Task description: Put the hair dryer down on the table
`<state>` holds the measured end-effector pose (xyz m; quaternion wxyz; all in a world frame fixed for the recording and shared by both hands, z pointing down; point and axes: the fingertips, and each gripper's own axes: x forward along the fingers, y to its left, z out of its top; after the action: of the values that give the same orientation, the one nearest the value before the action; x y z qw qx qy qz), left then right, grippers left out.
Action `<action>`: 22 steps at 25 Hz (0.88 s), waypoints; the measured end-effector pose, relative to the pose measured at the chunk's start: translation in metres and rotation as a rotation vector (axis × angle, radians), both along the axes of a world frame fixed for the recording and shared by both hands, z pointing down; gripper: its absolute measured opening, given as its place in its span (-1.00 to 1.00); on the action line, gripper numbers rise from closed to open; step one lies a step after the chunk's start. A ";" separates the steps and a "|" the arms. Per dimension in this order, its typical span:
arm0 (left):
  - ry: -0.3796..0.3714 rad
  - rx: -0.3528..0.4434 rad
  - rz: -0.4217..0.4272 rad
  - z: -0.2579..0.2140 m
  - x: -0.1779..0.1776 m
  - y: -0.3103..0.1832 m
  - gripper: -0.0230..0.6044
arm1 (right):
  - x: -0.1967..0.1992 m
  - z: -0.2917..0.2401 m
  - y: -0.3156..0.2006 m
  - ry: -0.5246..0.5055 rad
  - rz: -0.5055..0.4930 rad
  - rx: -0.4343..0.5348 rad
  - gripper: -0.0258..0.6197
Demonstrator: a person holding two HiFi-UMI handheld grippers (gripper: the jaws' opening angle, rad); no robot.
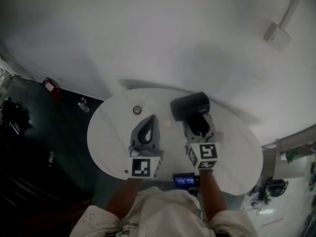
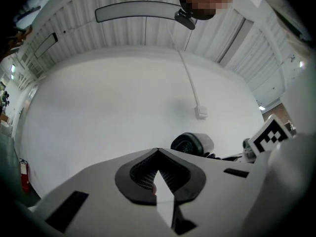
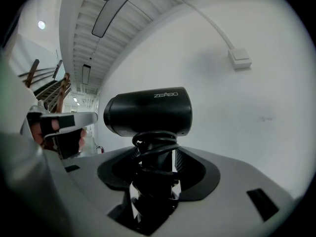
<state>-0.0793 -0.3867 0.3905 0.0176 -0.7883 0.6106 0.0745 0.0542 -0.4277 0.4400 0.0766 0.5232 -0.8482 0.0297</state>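
A black hair dryer (image 1: pixel 190 105) hangs over the round white table (image 1: pixel 111 137), its barrel lying crosswise. My right gripper (image 1: pixel 198 121) is shut on its handle, which has the black cord wound round it. In the right gripper view the barrel (image 3: pixel 148 111) stands just above the jaws of the right gripper (image 3: pixel 155 168). My left gripper (image 1: pixel 152 118) hovers beside it to the left, jaws meeting at the tips with nothing between them. From the left gripper (image 2: pixel 158 154) the dryer's round end (image 2: pixel 190 143) shows to the right, past the jaw tips.
A small round object (image 1: pixel 137 109) lies on the table behind the left gripper. A device with a blue screen (image 1: pixel 186 180) sits at the table's near edge. A white wall box (image 1: pixel 276 33) with a conduit is on the wall. A red extinguisher (image 1: pixel 49 85) stands on the floor at left.
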 end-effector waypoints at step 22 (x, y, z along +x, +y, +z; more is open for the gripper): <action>-0.002 -0.071 -0.134 0.031 -0.031 0.009 -0.94 | -0.029 0.218 -0.106 0.232 -0.115 -0.515 -0.21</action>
<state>-0.1103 -0.3778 0.4210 -0.0049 -0.7460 0.6640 0.0505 0.0249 -0.5334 0.6579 0.3050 0.4376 -0.8265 0.1800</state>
